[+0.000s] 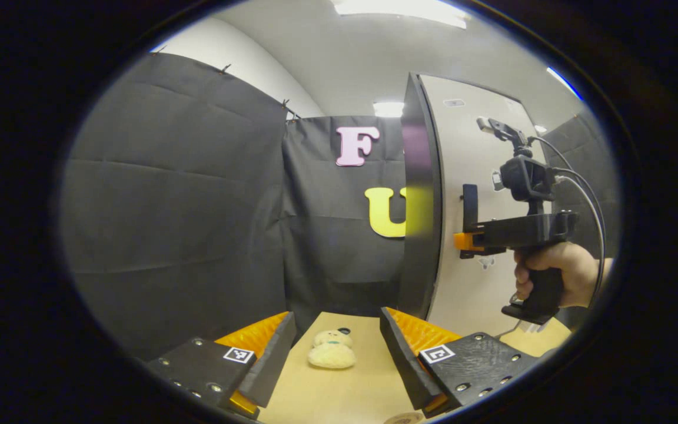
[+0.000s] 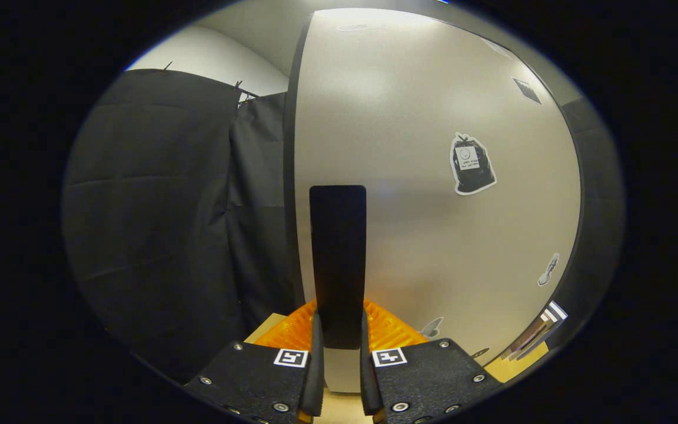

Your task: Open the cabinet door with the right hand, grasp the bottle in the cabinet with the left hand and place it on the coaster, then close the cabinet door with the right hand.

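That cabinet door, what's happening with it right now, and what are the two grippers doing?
A person's hand holds the right gripper, whose fingers are shut on the door's dark vertical handle. The cabinet door stands at an angle in the left gripper view, apparently partly open. The left gripper waits open above the table, with a small plush toy lying ahead of it. The bottle has not been grasped.

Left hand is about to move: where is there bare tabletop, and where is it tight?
Bare tabletop lies between the left gripper's open fingers, short of the plush toy. Beyond the toy a small dark item sits by the wall. To the right it is tight: cabinet door, with the right gripper on its handle.
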A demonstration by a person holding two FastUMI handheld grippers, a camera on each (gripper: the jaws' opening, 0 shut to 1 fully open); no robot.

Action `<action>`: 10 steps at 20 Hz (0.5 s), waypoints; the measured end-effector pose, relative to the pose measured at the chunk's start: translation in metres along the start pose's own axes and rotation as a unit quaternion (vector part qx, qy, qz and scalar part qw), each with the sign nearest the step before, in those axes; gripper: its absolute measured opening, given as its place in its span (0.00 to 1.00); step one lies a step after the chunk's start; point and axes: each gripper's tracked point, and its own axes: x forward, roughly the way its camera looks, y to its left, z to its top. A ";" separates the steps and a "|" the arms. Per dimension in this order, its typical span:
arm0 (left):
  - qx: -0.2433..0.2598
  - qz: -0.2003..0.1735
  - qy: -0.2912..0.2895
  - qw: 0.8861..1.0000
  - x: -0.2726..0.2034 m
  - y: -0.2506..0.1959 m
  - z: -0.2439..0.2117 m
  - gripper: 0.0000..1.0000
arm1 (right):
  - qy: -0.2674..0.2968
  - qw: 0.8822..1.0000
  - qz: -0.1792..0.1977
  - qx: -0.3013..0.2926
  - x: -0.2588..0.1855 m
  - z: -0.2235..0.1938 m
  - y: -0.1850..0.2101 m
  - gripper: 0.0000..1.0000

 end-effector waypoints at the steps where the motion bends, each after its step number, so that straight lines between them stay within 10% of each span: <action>1: -0.002 -0.004 0.001 1.000 0.000 -0.001 -0.001 0.86 | 0.000 1.000 0.002 0.000 -0.004 0.000 0.000 0.26; 10: 0.012 -0.014 -0.011 1.000 -0.016 -0.018 0.023 0.86 | 0.000 0.999 0.051 0.003 -0.064 -0.003 -0.003 0.26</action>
